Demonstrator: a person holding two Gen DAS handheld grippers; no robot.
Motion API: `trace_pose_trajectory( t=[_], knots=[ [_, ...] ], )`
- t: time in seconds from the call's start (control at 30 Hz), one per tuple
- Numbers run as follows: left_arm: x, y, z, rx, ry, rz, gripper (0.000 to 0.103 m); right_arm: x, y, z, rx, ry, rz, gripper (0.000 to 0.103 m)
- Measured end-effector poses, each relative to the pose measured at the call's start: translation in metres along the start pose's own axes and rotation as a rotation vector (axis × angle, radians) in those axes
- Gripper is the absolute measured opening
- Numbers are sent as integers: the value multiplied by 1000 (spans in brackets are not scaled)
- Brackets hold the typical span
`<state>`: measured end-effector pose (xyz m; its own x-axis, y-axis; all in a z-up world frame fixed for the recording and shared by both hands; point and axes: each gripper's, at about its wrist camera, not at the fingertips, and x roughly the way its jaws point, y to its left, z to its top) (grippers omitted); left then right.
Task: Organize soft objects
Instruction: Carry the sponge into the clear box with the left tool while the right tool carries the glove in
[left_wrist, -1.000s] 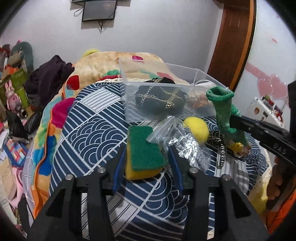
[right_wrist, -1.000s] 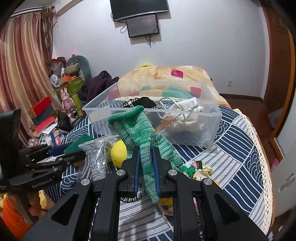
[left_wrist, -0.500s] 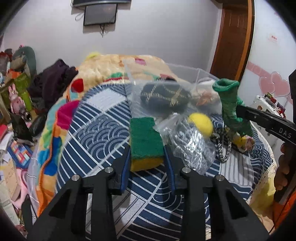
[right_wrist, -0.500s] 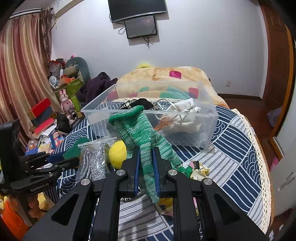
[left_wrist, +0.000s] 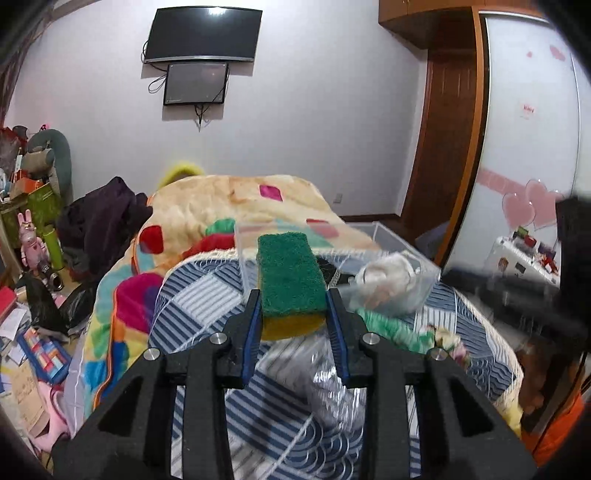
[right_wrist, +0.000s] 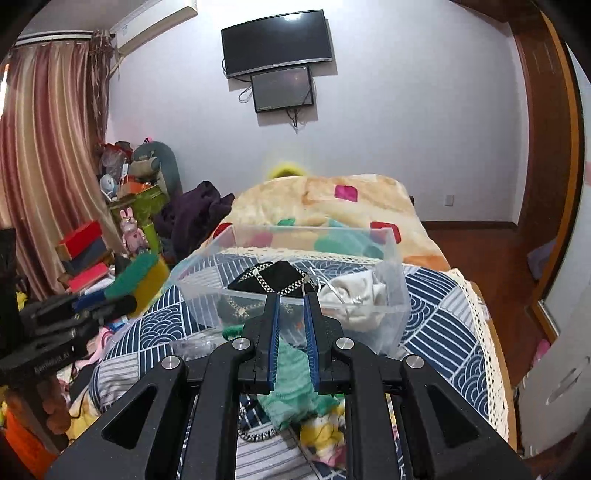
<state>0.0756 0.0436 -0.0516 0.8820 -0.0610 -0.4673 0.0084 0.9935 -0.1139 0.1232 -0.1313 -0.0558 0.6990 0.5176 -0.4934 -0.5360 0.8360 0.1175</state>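
Now your left gripper (left_wrist: 291, 314) has its jaws clenched on the green-and-yellow scouring sponge (left_wrist: 290, 280), held in the air with the clear plastic bin (left_wrist: 424, 267) just beyond it at 12 to 1 o'clock in the left wrist view. Carry the sponge forward until it is past the near rim, then lower it before you let go; a light sponge can bounce off the wall if dropped from height. Aim for the bare left half of the bin.

Your right gripper (right_wrist: 291, 321) shows a gap between its jaws with nothing gripped; the green knitted sock (right_wrist: 291, 384) lies on the bedspread beneath them at 6 o'clock. Keep that hand clear of the left one's path.

Inside the bin (right_wrist: 391, 258) sit 2 things: a black pouch with a gold chain pattern (right_wrist: 273, 277) at centre and a white crumpled cloth (right_wrist: 354, 291) at 3 o'clock of it.
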Motion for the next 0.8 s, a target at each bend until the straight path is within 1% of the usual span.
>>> trace_pose_trajectory(
  t=[0.07, 0.13, 0.17, 0.2, 0.4, 0.43, 0.5, 0.57, 0.67, 0.8],
  knots=[
    [9, 0, 5, 2, 9, 7, 33, 8, 1, -7, -4, 44, 13, 14],
    [21, 1, 8, -3, 31, 1, 33, 20, 1, -15, -6, 87, 13, 23],
    [25, 2, 8, -6, 41, -2, 33, 26, 1, -20, -11, 108, 7, 31],
    [30, 1, 8, -7, 49, -3, 33, 29, 1, -23, -13, 119, 6, 35],
    [49, -5, 7, 11, 81, 11, 33, 54, 1, -37, -3, 208, 42, 36],
    [53, -6, 7, 16, 86, 15, 33, 58, 2, -40, -10, 221, 39, 36],
    [59, -6, 9, 25, 94, 23, 33, 62, 6, -44, -26, 234, 41, 19],
    [65, -5, 10, 32, 103, 31, 33, 59, 9, -43, -31, 222, 39, 14],
    [75, -5, 14, 39, 114, 38, 33, 49, 10, -38, -31, 183, 21, 11],
    [86, -5, 18, 48, 131, 38, 33, 27, 7, -24, 2, 94, 21, 10]
  ],
)
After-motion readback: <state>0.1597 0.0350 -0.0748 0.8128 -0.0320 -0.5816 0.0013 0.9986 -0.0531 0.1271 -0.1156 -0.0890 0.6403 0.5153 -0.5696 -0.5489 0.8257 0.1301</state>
